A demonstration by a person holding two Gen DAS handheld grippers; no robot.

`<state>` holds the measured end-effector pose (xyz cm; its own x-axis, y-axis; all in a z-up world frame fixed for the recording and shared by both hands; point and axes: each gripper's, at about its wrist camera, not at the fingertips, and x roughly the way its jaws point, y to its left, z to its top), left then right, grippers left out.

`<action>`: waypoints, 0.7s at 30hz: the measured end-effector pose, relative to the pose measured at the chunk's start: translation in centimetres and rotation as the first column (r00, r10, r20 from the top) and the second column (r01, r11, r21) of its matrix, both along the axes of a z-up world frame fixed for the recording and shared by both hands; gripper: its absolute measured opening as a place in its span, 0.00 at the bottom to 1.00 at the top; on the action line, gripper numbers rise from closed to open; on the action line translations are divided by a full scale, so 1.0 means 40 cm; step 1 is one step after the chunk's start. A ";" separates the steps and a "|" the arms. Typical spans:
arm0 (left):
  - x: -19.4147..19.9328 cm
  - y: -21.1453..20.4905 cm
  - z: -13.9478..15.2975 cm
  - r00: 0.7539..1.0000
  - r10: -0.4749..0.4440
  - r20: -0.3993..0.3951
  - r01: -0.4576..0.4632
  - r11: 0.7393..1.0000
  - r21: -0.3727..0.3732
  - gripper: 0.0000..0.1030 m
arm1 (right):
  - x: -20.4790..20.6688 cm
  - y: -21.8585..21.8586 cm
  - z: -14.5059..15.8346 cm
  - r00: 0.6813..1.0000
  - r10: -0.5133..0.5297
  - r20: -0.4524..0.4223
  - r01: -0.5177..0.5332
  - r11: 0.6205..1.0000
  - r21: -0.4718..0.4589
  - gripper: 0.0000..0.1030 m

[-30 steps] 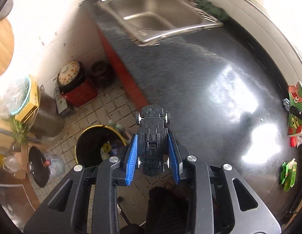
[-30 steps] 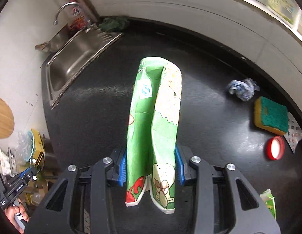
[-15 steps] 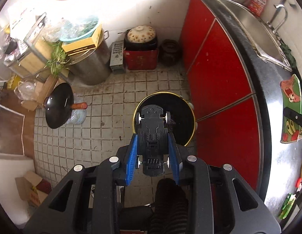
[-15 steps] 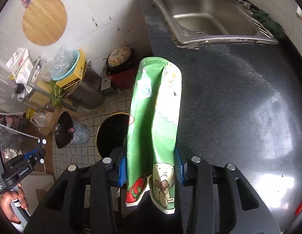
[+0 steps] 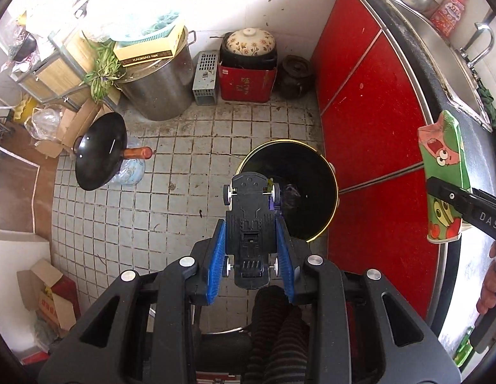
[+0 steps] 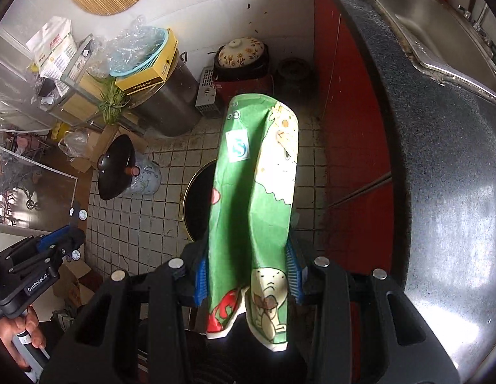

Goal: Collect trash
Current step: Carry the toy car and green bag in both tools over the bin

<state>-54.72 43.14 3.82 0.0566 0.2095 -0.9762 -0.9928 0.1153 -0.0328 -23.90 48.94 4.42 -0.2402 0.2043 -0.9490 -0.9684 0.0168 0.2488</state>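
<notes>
Inside the black bin (image 5: 307, 192), clear plastic trash (image 5: 291, 196) lies.

A black toy car (image 5: 250, 230) with white wheels sits between blue pads (image 5: 216, 268) at frame centre. A green cartoon-printed carton (image 6: 254, 211) shows red and cream figures. Below, a black bin (image 5: 311, 192) with a yellow rim stands on grey-white tiles (image 5: 120, 211), beside red cabinet doors (image 5: 369, 121). A cream lid (image 5: 250, 41) with a floral pattern tops a red box (image 5: 246, 84) at upper centre.
</notes>
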 end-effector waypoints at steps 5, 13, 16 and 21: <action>0.015 0.007 -0.014 1.000 -0.007 0.000 0.007 1.000 -0.009 0.29 | -0.007 0.018 -0.013 1.000 0.019 0.004 -0.019 1.000 -0.009 0.38; 0.039 0.029 -0.048 0.999 -0.036 -0.009 0.036 0.999 -0.034 0.29 | -0.026 0.029 -0.052 0.998 0.058 0.010 -0.058 0.998 -0.038 0.38; 0.054 0.043 -0.059 0.999 -0.049 -0.003 0.049 0.998 -0.041 0.29 | -0.036 0.037 -0.062 0.998 0.063 0.007 -0.063 0.997 -0.047 0.38; 0.082 0.055 -0.077 0.997 -0.071 -0.005 0.071 0.996 -0.055 0.29 | -0.040 0.057 -0.078 0.998 0.067 0.003 -0.067 0.996 -0.060 0.38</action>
